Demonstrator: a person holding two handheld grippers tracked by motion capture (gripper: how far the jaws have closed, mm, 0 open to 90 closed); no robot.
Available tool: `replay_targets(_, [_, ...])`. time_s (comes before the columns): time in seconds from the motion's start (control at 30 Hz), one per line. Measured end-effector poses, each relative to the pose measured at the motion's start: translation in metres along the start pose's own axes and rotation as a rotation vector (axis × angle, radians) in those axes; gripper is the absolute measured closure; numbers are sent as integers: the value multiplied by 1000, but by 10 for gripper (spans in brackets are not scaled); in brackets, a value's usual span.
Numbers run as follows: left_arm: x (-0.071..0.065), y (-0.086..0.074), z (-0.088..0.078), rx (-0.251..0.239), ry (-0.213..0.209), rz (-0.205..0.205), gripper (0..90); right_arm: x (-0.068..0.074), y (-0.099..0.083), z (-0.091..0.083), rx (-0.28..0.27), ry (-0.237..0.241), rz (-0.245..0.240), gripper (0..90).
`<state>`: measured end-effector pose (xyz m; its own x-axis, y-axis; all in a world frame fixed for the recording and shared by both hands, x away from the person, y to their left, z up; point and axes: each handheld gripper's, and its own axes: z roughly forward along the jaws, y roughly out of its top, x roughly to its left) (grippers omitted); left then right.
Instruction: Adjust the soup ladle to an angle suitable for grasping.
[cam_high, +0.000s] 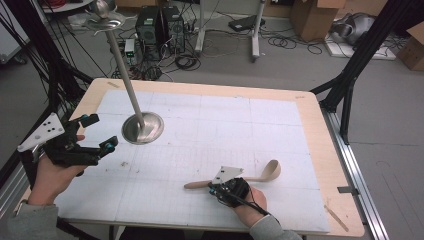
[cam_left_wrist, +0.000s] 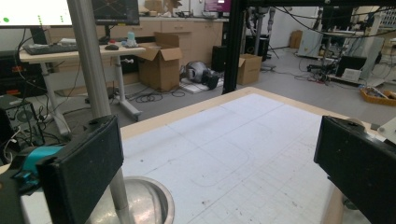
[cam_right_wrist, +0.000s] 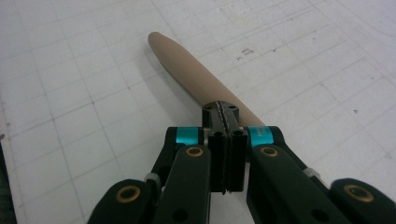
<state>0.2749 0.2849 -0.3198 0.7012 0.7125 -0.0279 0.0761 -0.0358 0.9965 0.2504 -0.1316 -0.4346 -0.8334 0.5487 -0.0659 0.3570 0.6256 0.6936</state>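
Right gripper (cam_right_wrist: 223, 112): the jaws are standing fully closed, pad against pad, with nothing between them. In the right gripper view their tips are sitting over the handle of the wooden spoon (cam_right_wrist: 196, 77); whether they are touching the wood cannot be told. The handle is running away from the jaws, up and to the left, ending in a rounded tip on the gridded mat (cam_right_wrist: 84, 70).

In the high view the right gripper (cam_high: 216, 190) is resting low over the table (cam_high: 320, 130), at the middle of the spoon (cam_high: 265, 172). The spoon is lying flat near the front edge, its bowl to the right and its handle end to the left.

Left gripper (cam_high: 102, 132): the jaws are standing wide apart and holding nothing. It is hovering at the table's left side, well apart from the spoon and just beside the metal stand (cam_high: 142, 127), whose round base is sitting on the mat and whose pole is leaning up to the left. In the left gripper view the pole (cam_left_wrist: 93, 60) is rising behind the left-hand jaw.
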Motion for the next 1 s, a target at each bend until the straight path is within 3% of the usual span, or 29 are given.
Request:
replay_targets(0.23, [2, -2, -3, 3, 7, -4, 19, 8, 1, 8, 48, 9, -40, 900])
replay_targets(1.0, [2, -5, -16, 6, 34, -10, 19, 7, 15, 28, -19, -55, -78, 900])
